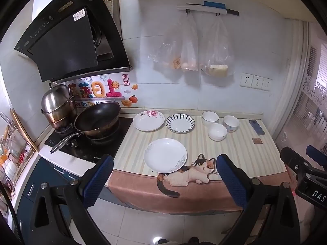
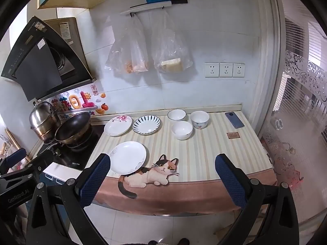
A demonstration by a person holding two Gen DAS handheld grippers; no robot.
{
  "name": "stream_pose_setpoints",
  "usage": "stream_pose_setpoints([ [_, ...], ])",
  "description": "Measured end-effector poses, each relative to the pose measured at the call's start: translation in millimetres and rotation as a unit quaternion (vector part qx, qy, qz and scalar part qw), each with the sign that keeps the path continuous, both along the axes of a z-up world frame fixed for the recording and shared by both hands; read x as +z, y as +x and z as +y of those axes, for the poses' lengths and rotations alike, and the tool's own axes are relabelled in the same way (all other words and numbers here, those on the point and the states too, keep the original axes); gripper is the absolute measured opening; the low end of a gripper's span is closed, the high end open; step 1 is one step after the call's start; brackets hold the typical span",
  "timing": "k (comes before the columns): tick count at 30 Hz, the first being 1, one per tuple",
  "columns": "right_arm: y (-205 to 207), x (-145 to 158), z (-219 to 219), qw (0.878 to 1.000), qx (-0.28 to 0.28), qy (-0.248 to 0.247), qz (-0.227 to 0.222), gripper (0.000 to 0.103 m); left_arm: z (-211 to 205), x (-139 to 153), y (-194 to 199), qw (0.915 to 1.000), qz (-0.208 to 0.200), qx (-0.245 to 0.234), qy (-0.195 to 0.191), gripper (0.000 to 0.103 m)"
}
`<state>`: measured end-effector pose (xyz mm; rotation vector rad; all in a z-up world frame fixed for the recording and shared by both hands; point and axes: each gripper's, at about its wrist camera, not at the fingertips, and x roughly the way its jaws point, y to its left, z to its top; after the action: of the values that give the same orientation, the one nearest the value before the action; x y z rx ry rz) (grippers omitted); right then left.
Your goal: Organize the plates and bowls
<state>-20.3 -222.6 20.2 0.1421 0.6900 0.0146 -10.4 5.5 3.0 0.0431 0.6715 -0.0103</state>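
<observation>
- Left tool [image 1: 164, 177]: fingers fully apart, nothing between them, held off the front edge of the worktop [image 1: 235, 143].
- Right tool [image 2: 162, 176]: fingers fully apart, empty, likewise short of the worktop edge.
- Plates: a white plate [image 1: 165, 155] lies near the front, its rim over the printed cat [image 1: 196, 169]; a floral plate [image 1: 148, 120] and a striped plate [image 1: 180, 123] sit side by side at the back.
- Bowls: three bowls [image 2: 188, 122] are clustered to the right of the plates, close together, all upright.
- Handling: the crockery looks glazed and ceramic, so judge it rigid, brittle, moderately heavy and slippery against the pads.
- Grip point: take a plate by its raised rim, one finger above and one below; take a bowl across its wall at the lip.
- Risk: a flat plate offers little clearance underneath; stacking should be done gently to avoid chipping.
</observation>
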Motion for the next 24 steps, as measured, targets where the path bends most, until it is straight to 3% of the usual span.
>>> stream_pose_setpoints([
  [24, -8.4, 4.3, 3.7, 1.000, 0.004, 0.003, 0.006, 0.103, 1.9, 0.7, -13.6, 1.0000, -0.003, 0.004, -0.003, 0.103],
])
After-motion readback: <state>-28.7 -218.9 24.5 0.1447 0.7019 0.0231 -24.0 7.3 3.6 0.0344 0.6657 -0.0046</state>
